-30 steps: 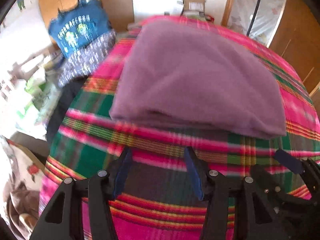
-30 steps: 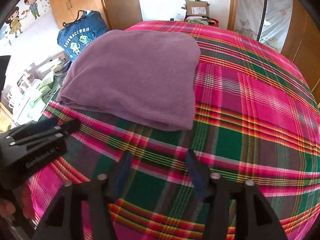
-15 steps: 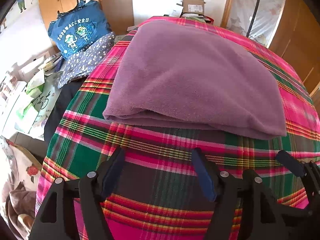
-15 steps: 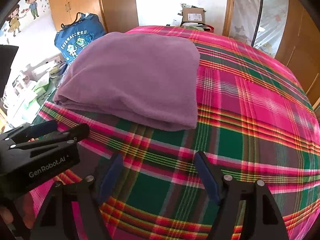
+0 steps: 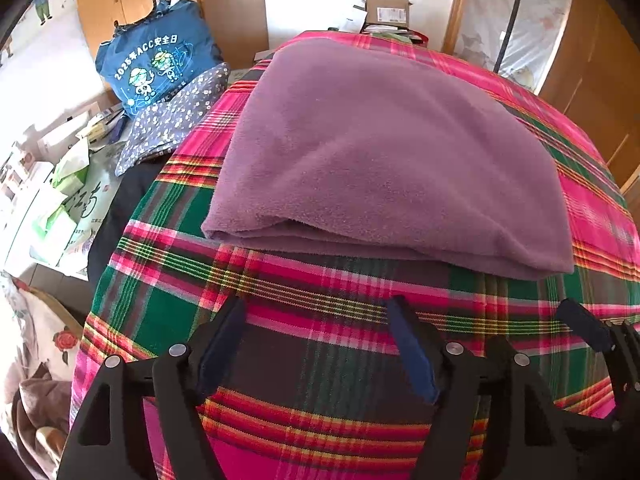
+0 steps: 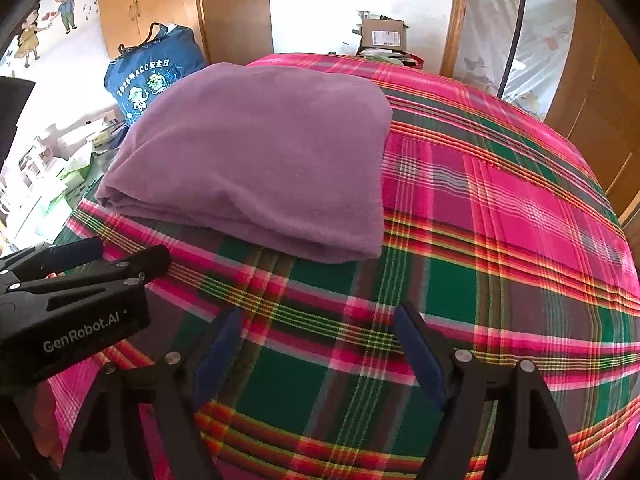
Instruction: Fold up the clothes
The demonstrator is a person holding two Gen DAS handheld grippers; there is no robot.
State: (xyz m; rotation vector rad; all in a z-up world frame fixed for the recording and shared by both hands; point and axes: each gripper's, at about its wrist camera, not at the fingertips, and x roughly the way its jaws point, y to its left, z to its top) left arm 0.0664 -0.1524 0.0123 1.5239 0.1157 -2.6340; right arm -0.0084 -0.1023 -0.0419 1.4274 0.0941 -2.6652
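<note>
Left wrist view: left gripper (image 5: pixel 316 312) and right gripper (image 6: pixel 318 322) have both just spread wide with nothing between the jaws, above the plaid bedspread (image 5: pixel 320 360), purple fleece (image 5: pixel 384 160) lies folded just beyond them, so fold looks finished.

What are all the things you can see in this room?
folded garment: one, purple, lying on the bedspread.
bedspread: one, pink, green and yellow plaid, covering the bed.
tote bag: one, blue with cartoon print, beside the bed at the left.
flowered cloth: one, dark blue with small white flowers, below the bag.
cardboard box: one, brown, beyond the far end of the bed.
wardrobe: wooden, against the back wall.
wall stickers: cartoon children, upper left wall.
left gripper: black with blue pads, jaws just been opening, nothing between them.
right gripper: same, jaws just been opening, empty.
</note>
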